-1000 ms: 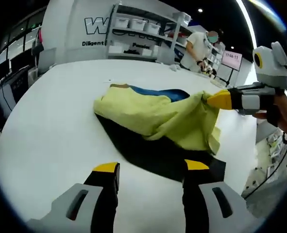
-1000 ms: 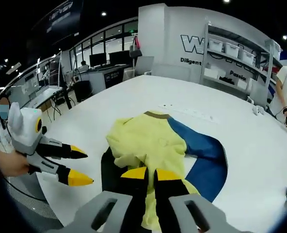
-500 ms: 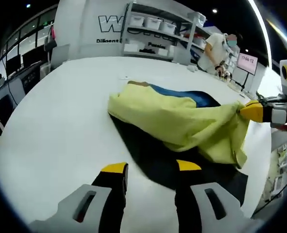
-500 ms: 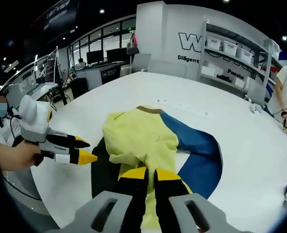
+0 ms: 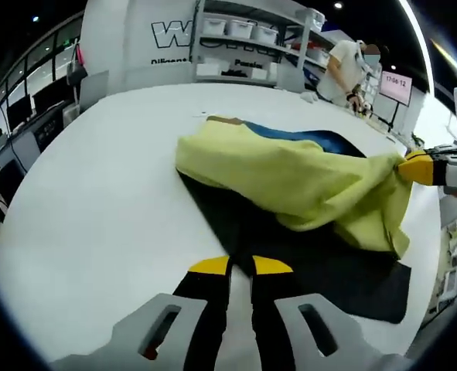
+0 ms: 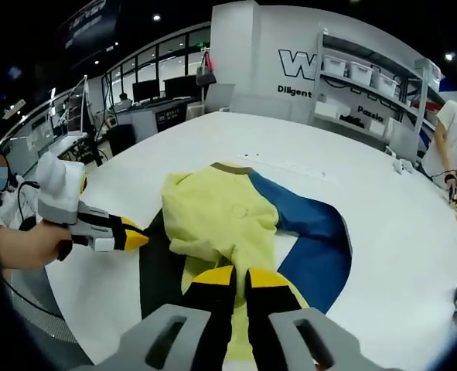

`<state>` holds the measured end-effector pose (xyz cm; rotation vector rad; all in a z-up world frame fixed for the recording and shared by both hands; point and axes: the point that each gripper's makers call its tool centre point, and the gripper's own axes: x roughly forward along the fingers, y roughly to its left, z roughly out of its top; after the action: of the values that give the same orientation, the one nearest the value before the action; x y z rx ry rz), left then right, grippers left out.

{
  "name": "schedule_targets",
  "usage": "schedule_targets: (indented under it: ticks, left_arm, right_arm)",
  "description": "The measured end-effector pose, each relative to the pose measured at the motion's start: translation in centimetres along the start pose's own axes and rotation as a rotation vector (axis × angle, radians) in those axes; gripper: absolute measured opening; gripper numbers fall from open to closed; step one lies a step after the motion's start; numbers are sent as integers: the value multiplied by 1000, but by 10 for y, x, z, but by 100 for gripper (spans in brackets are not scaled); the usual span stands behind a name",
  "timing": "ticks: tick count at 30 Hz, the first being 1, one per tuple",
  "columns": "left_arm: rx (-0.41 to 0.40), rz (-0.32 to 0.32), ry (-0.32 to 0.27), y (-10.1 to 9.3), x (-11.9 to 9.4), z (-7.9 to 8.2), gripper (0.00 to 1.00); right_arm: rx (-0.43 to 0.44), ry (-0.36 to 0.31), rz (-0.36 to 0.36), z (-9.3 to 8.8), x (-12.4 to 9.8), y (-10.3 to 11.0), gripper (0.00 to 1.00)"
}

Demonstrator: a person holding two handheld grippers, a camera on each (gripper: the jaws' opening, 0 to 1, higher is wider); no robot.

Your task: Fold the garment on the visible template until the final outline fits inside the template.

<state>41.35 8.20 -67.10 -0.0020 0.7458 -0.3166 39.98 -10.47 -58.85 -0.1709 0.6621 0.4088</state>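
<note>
White table (image 5: 81, 193) is carrying the black template (image 5: 290, 255), with the yellow-and-blue garment (image 5: 290, 178) lying across its centre. At nine o'clock in the right gripper view, the left tool (image 6: 139, 238) is sitting clenched, gripping nothing; at three o'clock in the left gripper view, the right tool (image 5: 405, 168) is pinching the garment's yellow edge.

Garment (image 5: 290, 174): soft matt cloth, yellow with blue panel, creased. Template (image 5: 290, 247): flat matt black sheet, looks thin. Table (image 5: 97, 193): smooth white, slight sheen. Left gripper (image 5: 240, 267) and right gripper (image 6: 232, 276): grey plastic bodies, black jaws, yellow smooth tips. Shelf bins at 12 o'clock: white plastic.
</note>
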Motion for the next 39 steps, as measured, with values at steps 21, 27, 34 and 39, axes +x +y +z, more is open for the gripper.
schedule_targets:
  ticks: [21, 27, 34, 39]
  left_arm:
    - [-10, 101, -10, 78, -17, 18, 5]
    - [-7, 140, -6, 109, -22, 21, 5]
    - [-27, 189, -26, 135, -25, 29, 5]
    - [-17, 198, -23, 147, -20, 33, 5]
  right_arm:
    - [6, 16, -5, -8, -4, -1, 0]
    - [13, 20, 46, -8, -8, 12, 0]
    - [19, 26, 136, -4, -13, 44, 0]
    - [28, 47, 275, -1, -21, 86, 0]
